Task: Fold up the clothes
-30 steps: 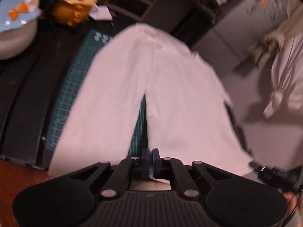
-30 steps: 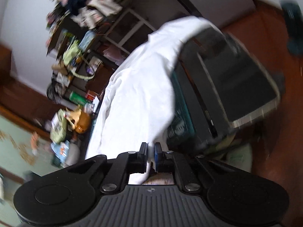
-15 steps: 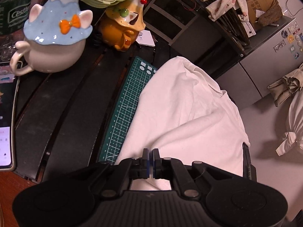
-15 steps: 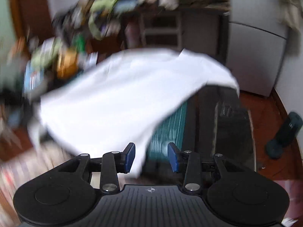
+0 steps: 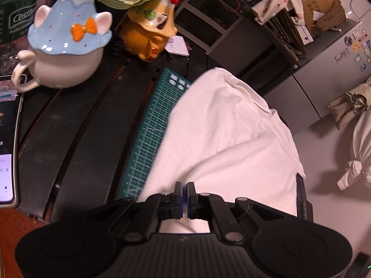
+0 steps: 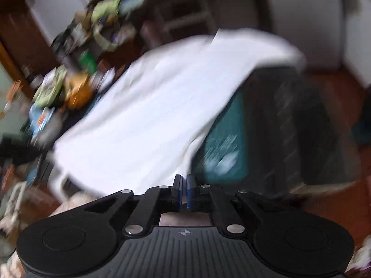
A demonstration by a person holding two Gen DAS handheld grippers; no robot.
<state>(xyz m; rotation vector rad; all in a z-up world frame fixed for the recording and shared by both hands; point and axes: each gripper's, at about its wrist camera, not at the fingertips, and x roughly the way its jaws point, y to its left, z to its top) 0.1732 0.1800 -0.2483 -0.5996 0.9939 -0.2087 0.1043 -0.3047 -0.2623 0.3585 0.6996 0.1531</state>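
Note:
A white garment [image 5: 227,134] lies spread over a green cutting mat [image 5: 153,129] on a dark slatted table [image 5: 69,139]. My left gripper [image 5: 184,185] is shut on the garment's near edge, and the cloth rises in a fold toward its tips. The right wrist view is blurred by motion. There the white garment [image 6: 150,115] stretches from the far side down to my right gripper [image 6: 184,178], whose jaws are closed on a corner of it, beside the green mat [image 6: 222,139].
A white teapot with a blue hat lid [image 5: 67,46] and an orange figurine mug [image 5: 150,37] stand at the table's far left. A phone [image 5: 7,157] lies at the left edge. Dark shelves and a grey fridge [image 5: 329,69] stand beyond.
The right gripper was open half a second ago and is now shut on the garment's corner. The left gripper kept its hold and swung left, bringing the teapot and mug into view.

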